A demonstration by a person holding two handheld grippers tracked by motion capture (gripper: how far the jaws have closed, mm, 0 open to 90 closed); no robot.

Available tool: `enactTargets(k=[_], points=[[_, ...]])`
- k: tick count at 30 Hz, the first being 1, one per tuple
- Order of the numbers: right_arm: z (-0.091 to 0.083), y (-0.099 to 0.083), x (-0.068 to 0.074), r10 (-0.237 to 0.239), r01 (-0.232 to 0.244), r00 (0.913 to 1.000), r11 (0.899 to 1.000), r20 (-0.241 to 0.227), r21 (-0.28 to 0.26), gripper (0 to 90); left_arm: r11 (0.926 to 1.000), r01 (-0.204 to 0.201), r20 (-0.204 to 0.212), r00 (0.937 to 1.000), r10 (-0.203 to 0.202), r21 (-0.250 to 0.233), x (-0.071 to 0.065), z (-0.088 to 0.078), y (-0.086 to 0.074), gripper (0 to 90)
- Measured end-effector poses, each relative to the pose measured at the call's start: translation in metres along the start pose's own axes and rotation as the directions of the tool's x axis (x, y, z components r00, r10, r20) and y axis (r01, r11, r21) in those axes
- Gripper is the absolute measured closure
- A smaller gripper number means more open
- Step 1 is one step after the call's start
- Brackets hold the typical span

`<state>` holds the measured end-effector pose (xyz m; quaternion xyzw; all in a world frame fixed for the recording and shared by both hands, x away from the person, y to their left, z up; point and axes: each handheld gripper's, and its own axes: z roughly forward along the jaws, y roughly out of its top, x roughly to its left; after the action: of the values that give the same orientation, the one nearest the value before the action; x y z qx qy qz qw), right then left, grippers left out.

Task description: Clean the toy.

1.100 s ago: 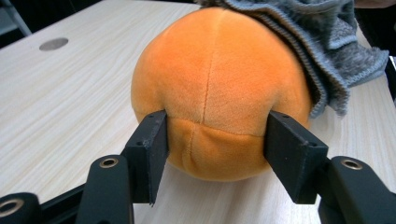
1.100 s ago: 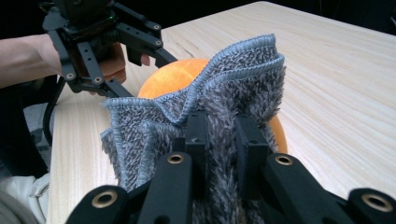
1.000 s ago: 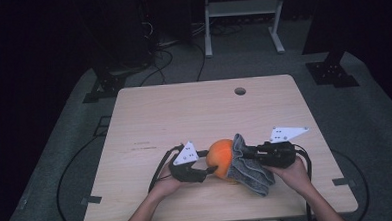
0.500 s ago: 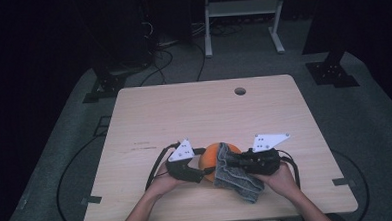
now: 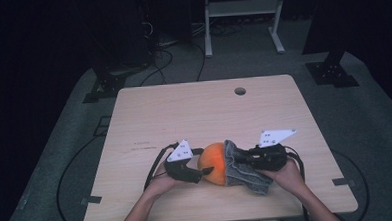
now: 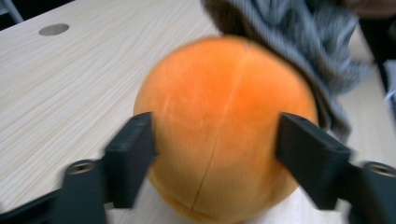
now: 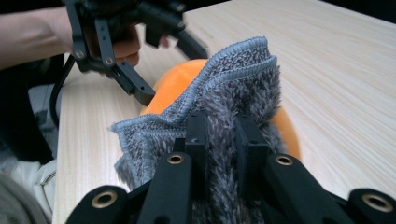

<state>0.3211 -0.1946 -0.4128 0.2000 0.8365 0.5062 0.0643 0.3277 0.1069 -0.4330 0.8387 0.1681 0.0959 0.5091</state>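
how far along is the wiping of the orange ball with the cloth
Done: the right tongs are shut on the grey cloth, and the cloth lies against the orange ball. In hand: the cloth covers the ball's right side in the high view, while the left tongs have just been opening, with the ball between the jaws. Left: the ball's bare left side looks unwiped, though how much was covered before I cannot tell.

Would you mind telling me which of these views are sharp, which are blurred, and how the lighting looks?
High view: the table is evenly lit, the room behind nearly black, and the detail is soft. Left gripper view: the orange plush ball and the jaws beside it are smeared by blur. Right gripper view: the grey cloth is crisp up close, while the far hand and left gripper are softer.
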Motion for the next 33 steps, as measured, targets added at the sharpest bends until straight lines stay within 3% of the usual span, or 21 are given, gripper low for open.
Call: enactTargets(k=[1,2,3,4,6,10,12,16,18,21,25,26,27,29,30,31,32,33], points=[[0.003,0.001,0.002,0.0,0.0,0.9998,1.0,-0.021,-0.009,77.3,0.9987,0.036,0.027,0.999,-0.035,-0.037,0.001,0.0,0.004,16.6],[0.003,0.001,0.002,0.0,0.0,0.9998,1.0,-0.021,-0.009,77.3,0.9987,0.036,0.027,0.999,-0.035,-0.037,0.001,0.0,0.004,16.7],[0.009,0.003,0.009,-0.015,0.014,0.9986,1.0,-0.052,-0.021,77.2,1.0,0.006,0.006,1.0,-0.006,-0.008,-0.001,0.004,0.006,17.5],[0.011,0.004,0.012,-0.031,0.03,0.9983,0.999,-0.049,-0.017,77.2,1.0,-0.006,0.0,1.0,0.006,0.005,-0.002,0.006,0.005,19.5],[0.012,0.004,0.014,-0.041,0.04,0.9984,0.999,-0.039,-0.012,77.2,1.0,-0.003,0.002,1.0,0.003,0.004,-0.002,0.006,0.004,22.3],[0.005,-0.007,0.004,0.006,-0.007,0.9997,1.0,-0.022,-0.011,77.3,1.0,-0.006,-0.001,1.0,0.006,0.005,-0.003,0.003,-0.001,27.1],[-0.002,-0.019,-0.005,0.051,-0.051,0.9987,0.999,-0.001,0.015,77.2,0.9999,-0.015,-0.005,0.9999,0.015,0.007,-0.005,0.004,-0.002,28.4],[-0.009,-0.024,-0.009,0.059,-0.059,0.9981,0.997,0.021,0.04,77.2,0.9998,-0.016,-0.007,0.9999,0.016,0.013,-0.006,0.005,-0.002,29.2],[-0.012,-0.021,-0.007,0.069,-0.069,0.9976,0.998,0.0,0.006,77.2,0.9998,-0.011,-0.006,0.9999,0.011,0.014,-0.006,0.006,-0.003,29.6],[-0.007,-0.008,-0.002,0.045,-0.045,0.9988,0.999,-0.019,-0.029,77.2,0.9996,-0.021,-0.002,0.9998,0.022,0.019,-0.008,0.006,-0.003,30.2],[0.003,-0.003,-0.002,0.03,-0.031,0.9987,0.999,-0.042,-0.02,77.2,0.9995,-0.025,0.03,0.9993,0.025,0.018,-0.008,0.002,-0.001,25.1],[0.008,-0.004,0.002,0.012,-0.011,0.9983,1.0,-0.057,0.007,77.3,1.0,0.003,0.046,0.9989,-0.003,0.008,-0.005,-0.001,0.002,19.8],[0.009,-0.004,0.004,-0.002,0.003,0.9978,1.0,-0.067,0.012,77.2,0.9997,0.02,0.034,0.9992,-0.021,0.011,-0.003,-0.001,0.004,15.5],[0.009,-0.005,0.011,-0.019,0.02,0.9955,1.0,-0.093,0.017,77.2,0.9972,0.056,0.031,0.9979,-0.057,0.05,0.0,0.004,0.004,6.1],[0.008,-0.006,0.014,-0.029,0.03,0.9955,0.999,-0.091,0.016,77.2,0.995,0.073,0.059,0.9953,-0.077,0.068,0.001,0.008,0.003,5.7],[0.008,-0.006,0.014,-0.029,0.03,0.9955,0.999,-0.091,0.016,77.2,0.995,0.073,0.059,0.9953,-0.077,0.068,0.001,0.008,0.003,7.1],[0.007,-0.008,0.017,-0.031,0.033,0.995,0.999,-0.095,0.017,77.2,0.9954,0.056,0.071,0.9956,-0.062,0.078,-0.001,0.012,0.002,10.9],[0.006,-0.01,0.016,-0.024,0.025,0.9956,1.0,-0.09,0.015,77.2,0.997,0.033,0.056,0.9977,-0.037,0.07,-0.003,0.01,0.003,18.0]])
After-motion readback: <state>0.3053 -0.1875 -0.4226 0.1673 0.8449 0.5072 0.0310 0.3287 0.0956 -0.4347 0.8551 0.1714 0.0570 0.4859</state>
